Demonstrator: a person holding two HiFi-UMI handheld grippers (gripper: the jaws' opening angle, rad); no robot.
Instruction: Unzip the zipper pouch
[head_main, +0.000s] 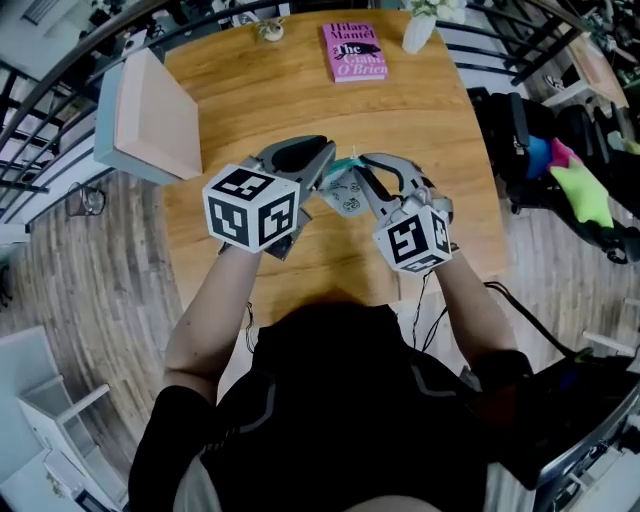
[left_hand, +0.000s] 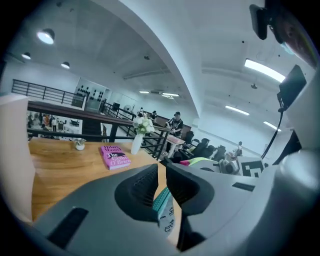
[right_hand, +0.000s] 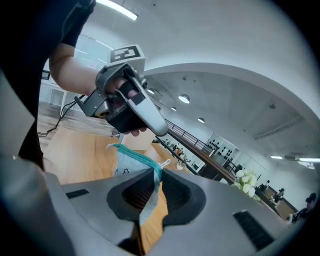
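Note:
A small pale zipper pouch (head_main: 345, 192) with a teal zipper hangs in the air above the wooden table (head_main: 250, 100), held between both grippers. My left gripper (head_main: 325, 162) is shut on one end of it; in the left gripper view the teal edge of the pouch (left_hand: 164, 202) sits pinched between the jaws of that gripper (left_hand: 161, 172). My right gripper (head_main: 362, 166) is shut on the other end. In the right gripper view the pouch (right_hand: 127, 159) stretches away from this gripper (right_hand: 156, 181), and the white zipper pull (right_hand: 164, 163) sticks out by the jaws.
A pink book (head_main: 355, 50), a white vase (head_main: 420, 30) and a small pot (head_main: 270, 30) stand at the table's far edge. A pale open box (head_main: 150, 115) sits at the left edge. Bags and coloured cloth (head_main: 570, 170) lie on the floor to the right.

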